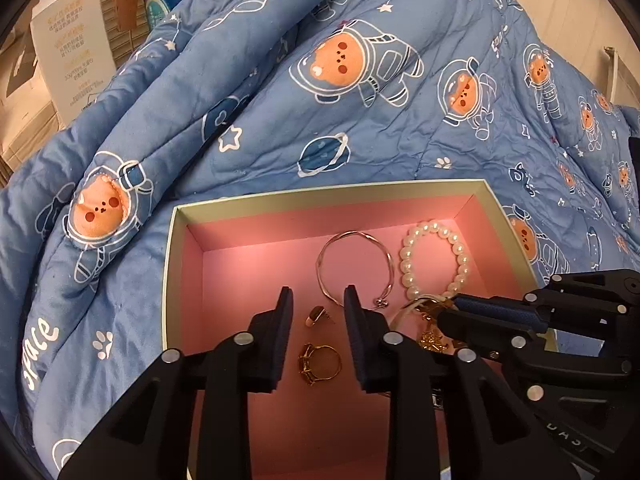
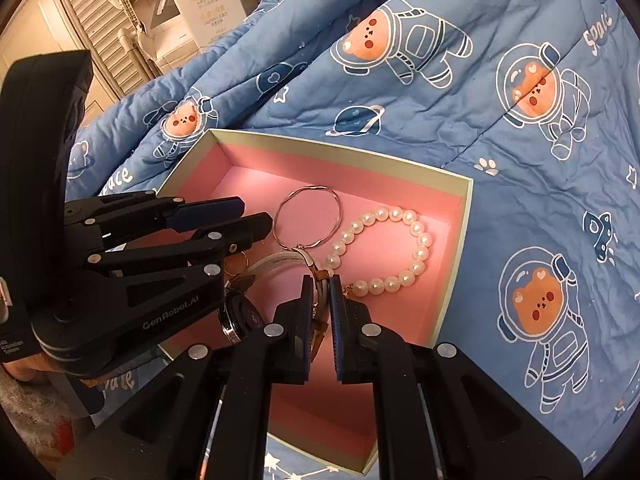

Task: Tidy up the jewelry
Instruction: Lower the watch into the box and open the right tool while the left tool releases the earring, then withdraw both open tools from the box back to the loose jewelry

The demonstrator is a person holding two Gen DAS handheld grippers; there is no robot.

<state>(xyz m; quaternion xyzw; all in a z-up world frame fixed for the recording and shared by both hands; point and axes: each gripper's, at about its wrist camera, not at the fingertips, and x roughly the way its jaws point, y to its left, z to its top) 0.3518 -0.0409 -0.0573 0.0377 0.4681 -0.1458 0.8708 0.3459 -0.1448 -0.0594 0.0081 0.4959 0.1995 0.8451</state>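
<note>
Right wrist view: right hand-held gripper [image 2: 320,284] pinches the watch strap [image 2: 280,261] inside the pink box [image 2: 466,216]; left hand-held gripper [image 1: 318,294] hangs open above the gold ring [image 1: 320,364].

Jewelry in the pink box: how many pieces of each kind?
Bracelets: 2, pearl bracelet and wire bangle
Rings: 1, gold ring
Earrings: 1, earring
Watches: 1, watch, strap in right gripper
Total: 5, plus a partly hidden gold charm
</note>
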